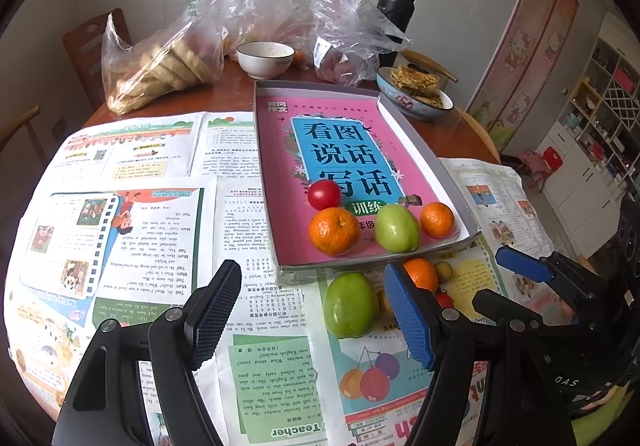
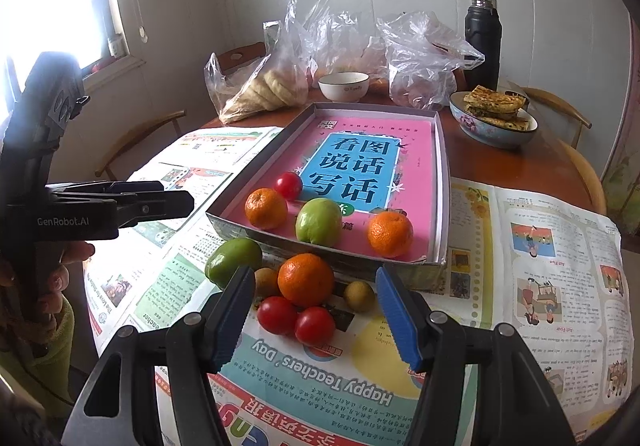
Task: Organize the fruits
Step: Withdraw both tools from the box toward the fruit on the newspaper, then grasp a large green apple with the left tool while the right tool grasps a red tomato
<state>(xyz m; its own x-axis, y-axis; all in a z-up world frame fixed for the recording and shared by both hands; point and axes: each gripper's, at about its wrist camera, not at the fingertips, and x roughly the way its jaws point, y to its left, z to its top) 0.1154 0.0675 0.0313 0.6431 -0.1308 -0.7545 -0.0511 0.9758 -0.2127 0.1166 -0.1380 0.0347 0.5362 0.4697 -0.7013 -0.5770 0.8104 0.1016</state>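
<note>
Ahead of the right gripper (image 2: pixel 316 316), low centre of the right wrist view, a loose cluster of fruit lies on the newspaper-covered round table (image 2: pixel 560 246): a round orange mandarin (image 2: pixel 306 280), two glossy red cherry tomatoes (image 2: pixel 296 320) nearest the fingers, two small brown-yellow fruits (image 2: pixel 359 296) and a green apple-like fruit (image 2: pixel 233 262) off to the left. Jaws moderately wide, nothing between the pads; tomatoes sit almost between the tips, mandarin just beyond.

Left gripper (image 1: pixel 310 310), also wide and empty, has the green fruit just ahead, toward its right pad.

Shallow grey cardboard box lid lined with a pink book (image 2: pixel 442 165) lies directly behind the cluster, already holding four fruits. Judgement: right hand is nearer the tomatoes and mandarin; left nearer the green fruit.
</note>
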